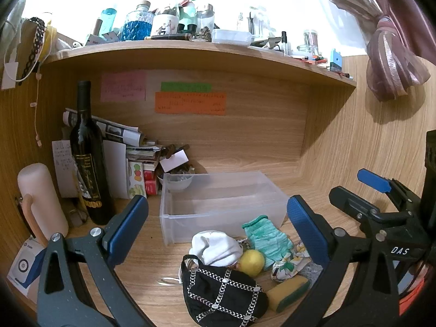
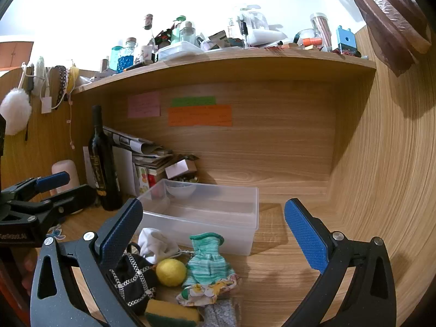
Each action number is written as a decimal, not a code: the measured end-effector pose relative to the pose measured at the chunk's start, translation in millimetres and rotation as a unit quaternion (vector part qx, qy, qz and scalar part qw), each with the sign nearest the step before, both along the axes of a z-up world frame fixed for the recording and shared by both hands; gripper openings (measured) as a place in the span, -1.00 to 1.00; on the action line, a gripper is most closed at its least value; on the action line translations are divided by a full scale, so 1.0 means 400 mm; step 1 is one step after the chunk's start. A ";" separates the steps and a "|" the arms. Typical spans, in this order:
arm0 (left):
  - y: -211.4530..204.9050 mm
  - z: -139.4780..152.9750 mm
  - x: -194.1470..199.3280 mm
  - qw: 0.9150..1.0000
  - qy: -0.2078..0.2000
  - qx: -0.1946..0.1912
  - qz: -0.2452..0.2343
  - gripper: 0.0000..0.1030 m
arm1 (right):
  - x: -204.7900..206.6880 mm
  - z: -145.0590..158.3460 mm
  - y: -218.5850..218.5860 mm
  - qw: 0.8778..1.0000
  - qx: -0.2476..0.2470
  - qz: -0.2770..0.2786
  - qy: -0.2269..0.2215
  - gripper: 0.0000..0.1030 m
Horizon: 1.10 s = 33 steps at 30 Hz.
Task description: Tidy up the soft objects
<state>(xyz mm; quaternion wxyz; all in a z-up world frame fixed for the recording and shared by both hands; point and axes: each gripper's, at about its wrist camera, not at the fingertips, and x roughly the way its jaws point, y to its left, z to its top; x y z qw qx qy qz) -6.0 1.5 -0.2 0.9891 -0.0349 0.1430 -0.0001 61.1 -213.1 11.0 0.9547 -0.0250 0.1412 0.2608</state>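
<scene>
We hold both grippers over the wooden desk [image 1: 152, 294], aimed at a clear plastic bin [image 1: 218, 204] that serves as our landmark. Left gripper [image 1: 218, 234]: fingers wide apart, nothing between the pads. Right gripper [image 2: 215, 234]: same, fingers spread, holding nothing. Seen from the left wrist, the right gripper sits off to the right of the bin, above the desk.

The bin looks empty inside; a small white bowl [image 1: 178, 182] sits right behind its back left corner, seen through the wall.

The soft things lie in a loose pile just in front of the bin:
- white sock [image 1: 215, 248], bunched up, nearest the bin's front wall on the left
- green striped sock [image 1: 267, 238], right of the white one, its cuff close to the bin's front wall
- yellow ball [image 1: 252, 261], between the two socks, touching both
- black pouch with a silver chain grid [image 1: 226, 291], in front of the white sock, further from the bin
- floral cloth [image 1: 286, 267], in front of the green sock
- yellow sponge with a green face [image 1: 288, 291], in front of the ball, beside the pouch
- grey cloth [image 2: 220, 313], beside the sponge, partly cut off by the frame edge

A dark wine bottle [image 1: 87, 158] stands upright left of the bin, with a pink cylinder [image 1: 41, 199] further left. Stacked papers [image 1: 122, 133] lean behind the bottle.
</scene>
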 end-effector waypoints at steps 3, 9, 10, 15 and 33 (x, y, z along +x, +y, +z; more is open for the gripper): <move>-0.001 0.001 0.000 1.000 -0.001 0.001 0.000 1.00 | -0.002 0.001 0.000 1.000 0.001 0.000 0.001 1.00; 0.001 0.000 0.000 1.000 -0.001 0.001 -0.002 1.00 | -0.001 0.000 -0.002 1.000 0.003 -0.001 0.001 1.00; 0.001 -0.001 0.000 1.000 -0.001 0.001 -0.002 1.00 | 0.000 0.000 -0.003 1.000 0.004 0.000 0.001 1.00; 0.000 0.000 0.001 1.000 -0.001 0.000 -0.002 1.00 | 0.000 -0.001 -0.004 1.000 0.003 0.000 0.000 1.00; -0.010 0.009 0.001 1.000 -0.006 0.004 -0.002 1.00 | -0.004 0.004 0.002 1.000 0.004 0.002 -0.001 1.00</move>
